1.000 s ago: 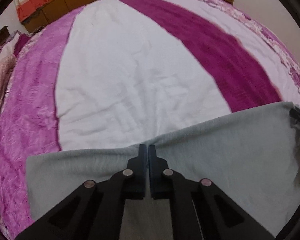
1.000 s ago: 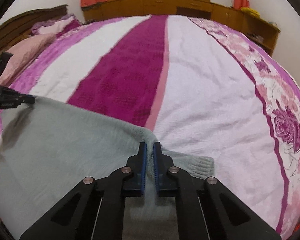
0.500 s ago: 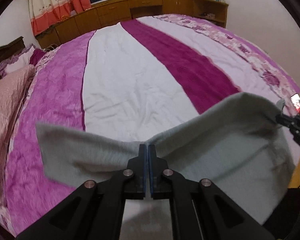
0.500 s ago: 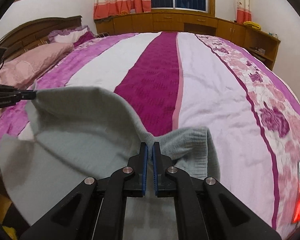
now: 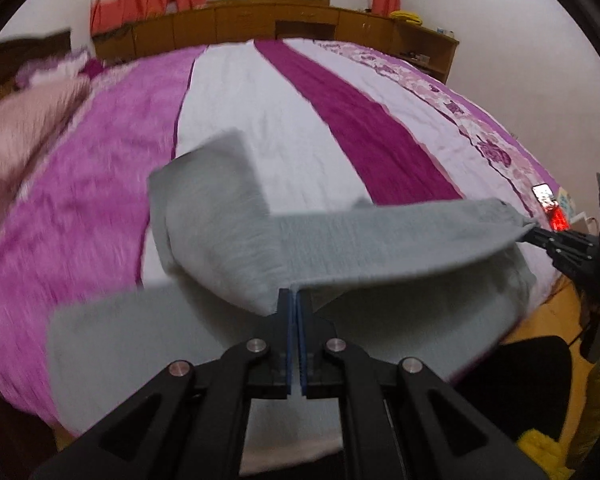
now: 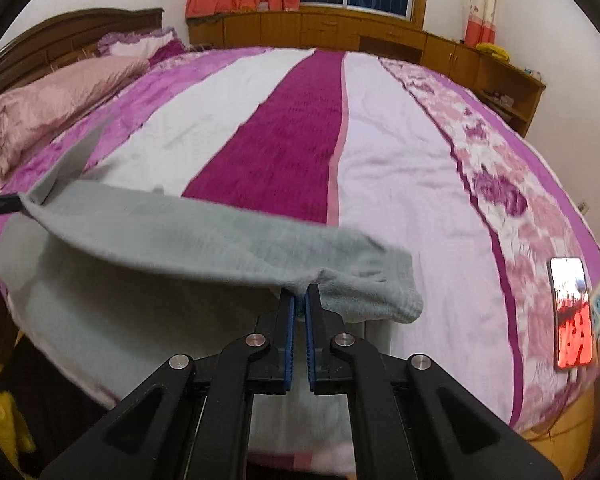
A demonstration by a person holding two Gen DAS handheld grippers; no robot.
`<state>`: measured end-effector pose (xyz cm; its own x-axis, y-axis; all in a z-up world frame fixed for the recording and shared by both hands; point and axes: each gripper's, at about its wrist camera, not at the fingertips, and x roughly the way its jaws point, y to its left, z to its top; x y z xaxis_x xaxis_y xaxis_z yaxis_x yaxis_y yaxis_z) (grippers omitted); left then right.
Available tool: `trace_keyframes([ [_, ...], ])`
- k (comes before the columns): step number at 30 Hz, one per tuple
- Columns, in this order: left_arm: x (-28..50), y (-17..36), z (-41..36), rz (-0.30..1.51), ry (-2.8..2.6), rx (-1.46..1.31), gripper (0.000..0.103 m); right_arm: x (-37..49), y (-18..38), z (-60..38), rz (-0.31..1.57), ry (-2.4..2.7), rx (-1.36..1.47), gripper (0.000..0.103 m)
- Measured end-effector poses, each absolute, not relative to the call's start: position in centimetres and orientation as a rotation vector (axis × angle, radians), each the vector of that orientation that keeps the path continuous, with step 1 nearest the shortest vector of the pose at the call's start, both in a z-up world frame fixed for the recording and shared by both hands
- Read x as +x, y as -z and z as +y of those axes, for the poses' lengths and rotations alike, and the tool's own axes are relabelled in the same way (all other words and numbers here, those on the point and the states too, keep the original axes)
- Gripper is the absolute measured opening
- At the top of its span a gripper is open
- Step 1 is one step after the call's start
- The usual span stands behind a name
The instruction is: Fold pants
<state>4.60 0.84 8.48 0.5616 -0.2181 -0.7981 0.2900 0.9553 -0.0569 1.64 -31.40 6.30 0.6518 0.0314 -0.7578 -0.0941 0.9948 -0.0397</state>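
We are clamping both tongs, left (image 5: 293, 298) and right (image 6: 300, 290), on pants (image 5: 380, 240) edge, holding it lifted over bed (image 6: 260, 140), free flap at 11 o'clock, readying fold.

No readable text, labels, brands or numbers anywhere.

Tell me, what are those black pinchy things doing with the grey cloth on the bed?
A person is folding grey pants using two hand-held grippers. The left gripper and the right gripper are each shut on an edge of the fabric, holding it lifted above the striped bedspread. One part of the pants flaps up in the left view, blurred. A phone lies near the bed's right edge. The fold is not laid down yet.
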Motion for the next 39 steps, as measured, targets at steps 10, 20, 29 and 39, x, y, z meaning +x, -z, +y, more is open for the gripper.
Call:
trace_keyframes([
  [10, 1.9, -3.1, 1.3, 1.033, 0.282, 0.036, 0.002, -1.0, -2.0, -31.6, 1.009, -0.024, -0.023, 0.0],
  [20, 1.2, -3.7, 3.1, 1.069, 0.228, -0.082, 0.014, -4.0, -1.3, -35.7, 0.986, 0.043, 0.341, 0.02],
  [29, 2.0, -4.9, 4.0, 1.073, 0.242, -0.202, 0.02, -4.4, -0.9, -37.9, 0.906, 0.005, 0.656, 0.025],
  [39, 4.1, -2.7, 4.0, 1.151, 0.19, -0.304, 0.025, -3.0, 1.0, -38.5, 0.884, 0.028, 0.755, 0.027],
])
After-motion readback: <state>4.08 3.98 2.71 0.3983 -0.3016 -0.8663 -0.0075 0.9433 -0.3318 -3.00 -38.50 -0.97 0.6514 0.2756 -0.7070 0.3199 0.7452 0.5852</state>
